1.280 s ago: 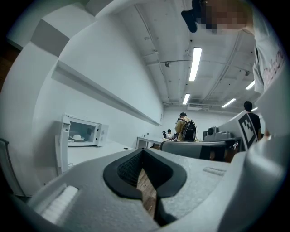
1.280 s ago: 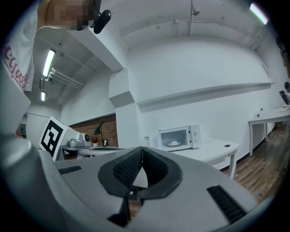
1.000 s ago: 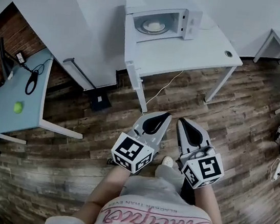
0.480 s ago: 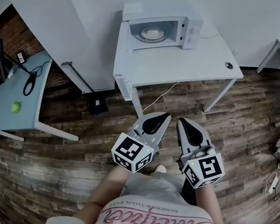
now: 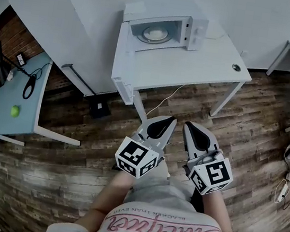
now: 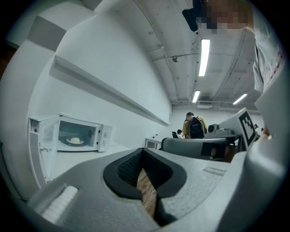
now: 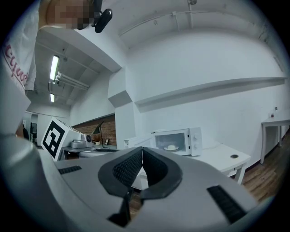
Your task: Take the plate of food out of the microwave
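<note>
My left gripper (image 5: 167,120) and right gripper (image 5: 188,126) both have their jaws pressed together on nothing, side by side, well short of the microwave (image 5: 199,25). Its door (image 5: 122,48) stands open, and the plate of food (image 5: 155,33) sits inside the microwave.

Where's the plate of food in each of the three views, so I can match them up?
Head view: plate at top centre, inside the open microwave.
Left gripper view: plate at middle left, inside the microwave.
Right gripper view: plate just right of centre, inside the microwave.
Shared landmark: the microwave's knob panel, right of the plate in every view.
</note>
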`<state>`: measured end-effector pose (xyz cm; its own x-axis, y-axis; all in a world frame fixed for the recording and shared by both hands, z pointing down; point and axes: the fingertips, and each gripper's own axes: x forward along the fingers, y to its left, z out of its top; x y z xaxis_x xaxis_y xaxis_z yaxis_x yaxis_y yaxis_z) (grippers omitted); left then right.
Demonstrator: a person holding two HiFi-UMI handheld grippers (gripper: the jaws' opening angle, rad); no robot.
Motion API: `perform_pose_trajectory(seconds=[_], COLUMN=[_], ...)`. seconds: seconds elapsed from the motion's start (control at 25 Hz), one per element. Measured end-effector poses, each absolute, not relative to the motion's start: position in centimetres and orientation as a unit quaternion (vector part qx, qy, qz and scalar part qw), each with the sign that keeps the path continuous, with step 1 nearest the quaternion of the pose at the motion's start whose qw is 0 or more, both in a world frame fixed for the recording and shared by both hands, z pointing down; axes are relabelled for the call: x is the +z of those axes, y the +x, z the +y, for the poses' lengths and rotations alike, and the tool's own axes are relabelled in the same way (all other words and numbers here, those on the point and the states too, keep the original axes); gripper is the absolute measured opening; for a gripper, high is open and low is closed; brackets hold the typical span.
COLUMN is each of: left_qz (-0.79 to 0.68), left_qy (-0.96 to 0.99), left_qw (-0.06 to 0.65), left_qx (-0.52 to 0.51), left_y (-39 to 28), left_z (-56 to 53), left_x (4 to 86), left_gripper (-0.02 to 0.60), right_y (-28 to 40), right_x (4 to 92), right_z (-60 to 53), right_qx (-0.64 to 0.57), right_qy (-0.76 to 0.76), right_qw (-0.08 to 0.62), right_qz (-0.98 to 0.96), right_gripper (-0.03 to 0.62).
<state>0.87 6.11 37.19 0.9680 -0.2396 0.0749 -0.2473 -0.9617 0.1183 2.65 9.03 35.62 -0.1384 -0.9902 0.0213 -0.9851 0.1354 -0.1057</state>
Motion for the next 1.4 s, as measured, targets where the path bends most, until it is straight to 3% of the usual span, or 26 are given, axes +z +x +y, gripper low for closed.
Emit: perform_pose_trajectory(seconds=[0.6,1.4], left_qz=[-0.121,-0.172], left_qy=[0.99,0.981], left_qw=[0.065,0.091], left_qx=[0.035,0.01], left_y=[5.2,13.1], left_z=[3.2,-9.4], left_x=[37.7,37.4], left_gripper=[0.005,0.005], right_y=[6.7,14.4], right_x=[35.8,35.4], right_z=[6.7,-5.0], right_qx=[-0.047,-0.043], right_qy=[-0.662,-0.641], right_qw=[0.039,0.034], right_qz=[0.747,0.766], right_gripper=[0.012,0.012])
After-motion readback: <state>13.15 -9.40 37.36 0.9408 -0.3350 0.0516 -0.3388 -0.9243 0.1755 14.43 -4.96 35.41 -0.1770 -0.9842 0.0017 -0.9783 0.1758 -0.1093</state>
